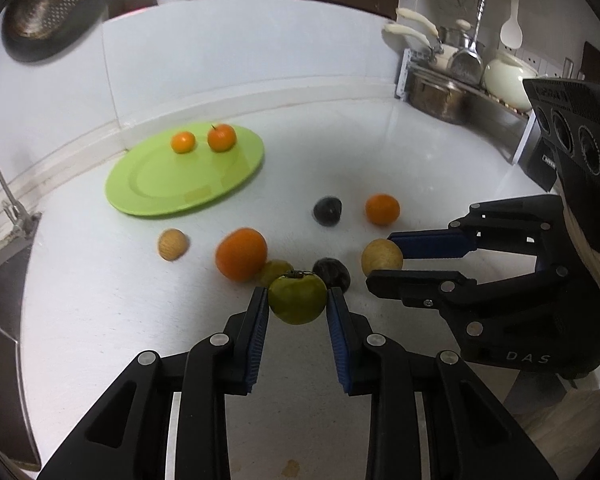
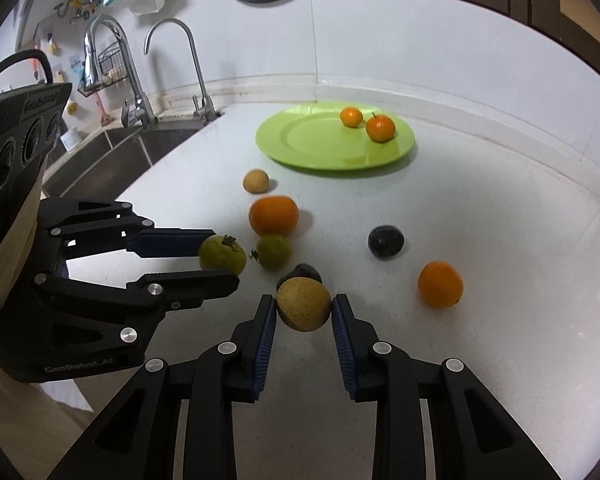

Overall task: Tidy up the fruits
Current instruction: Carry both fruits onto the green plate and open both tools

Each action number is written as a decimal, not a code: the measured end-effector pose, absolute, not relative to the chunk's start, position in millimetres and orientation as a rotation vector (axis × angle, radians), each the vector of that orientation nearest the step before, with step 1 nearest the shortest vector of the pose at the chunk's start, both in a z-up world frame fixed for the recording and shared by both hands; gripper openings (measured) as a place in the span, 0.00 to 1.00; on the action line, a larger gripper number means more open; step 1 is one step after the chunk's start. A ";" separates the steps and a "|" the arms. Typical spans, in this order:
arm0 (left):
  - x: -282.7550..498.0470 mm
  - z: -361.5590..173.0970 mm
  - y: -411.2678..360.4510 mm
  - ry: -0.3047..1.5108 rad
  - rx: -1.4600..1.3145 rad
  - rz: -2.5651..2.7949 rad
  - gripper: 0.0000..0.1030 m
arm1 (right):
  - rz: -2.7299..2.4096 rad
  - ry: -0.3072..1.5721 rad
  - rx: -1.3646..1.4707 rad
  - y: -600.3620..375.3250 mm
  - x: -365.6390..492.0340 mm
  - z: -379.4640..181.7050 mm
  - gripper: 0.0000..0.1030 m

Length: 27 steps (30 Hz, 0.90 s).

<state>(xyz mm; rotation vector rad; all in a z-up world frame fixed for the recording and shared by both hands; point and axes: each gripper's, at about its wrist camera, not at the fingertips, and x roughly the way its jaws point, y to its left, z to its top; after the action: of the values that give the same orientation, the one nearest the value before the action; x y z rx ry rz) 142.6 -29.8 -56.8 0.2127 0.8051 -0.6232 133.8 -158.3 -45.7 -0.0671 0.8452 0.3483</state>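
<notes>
While my left claw [image 1: 298,300] pinches the green fruit [image 1: 297,298] between its pads and my right claw [image 2: 304,306] pinches the tan fruit [image 2: 303,304] the same way, I judge the step is to carry both to the green plate [image 1: 156,196]; I should keep both grips steady and lift clear of the loose fruit; each fruit sits at the claw tips, dead centre; just past them lie a dark plum [image 2: 300,271] and a large orange [image 2: 274,215] at eleven o'clock on the counter [image 2: 500,320]; the plate lies far off at twelve o'clock from the right claw, holding two small oranges [image 2: 379,127].
</notes>
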 end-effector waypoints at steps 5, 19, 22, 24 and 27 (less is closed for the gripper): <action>142.1 -40.9 -21.1 0.768 0.186 -0.603 0.29 | 0.346 0.803 -0.058 -154.0 131.8 -31.9 0.29; 156.6 -7.1 -8.4 0.651 0.153 -0.542 0.29 | 0.343 0.671 -0.024 -145.2 144.0 1.1 0.29; 160.1 -2.9 -6.6 0.633 0.155 -0.530 0.29 | 0.335 0.644 -0.018 -145.0 150.3 8.2 0.29; 163.5 -0.4 -5.6 0.623 0.156 -0.525 0.29 | 0.331 0.626 -0.016 -143.9 155.3 12.5 0.29; 170.6 3.6 -3.9 0.614 0.150 -0.516 0.29 | 0.324 0.600 -0.014 -143.4 162.2 20.5 0.29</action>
<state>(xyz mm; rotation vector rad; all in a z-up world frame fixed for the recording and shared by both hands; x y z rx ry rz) 170.6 -3.9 3.6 0.1502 0.6144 -0.5158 162.2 -143.4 20.5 -0.0139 0.6004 0.3238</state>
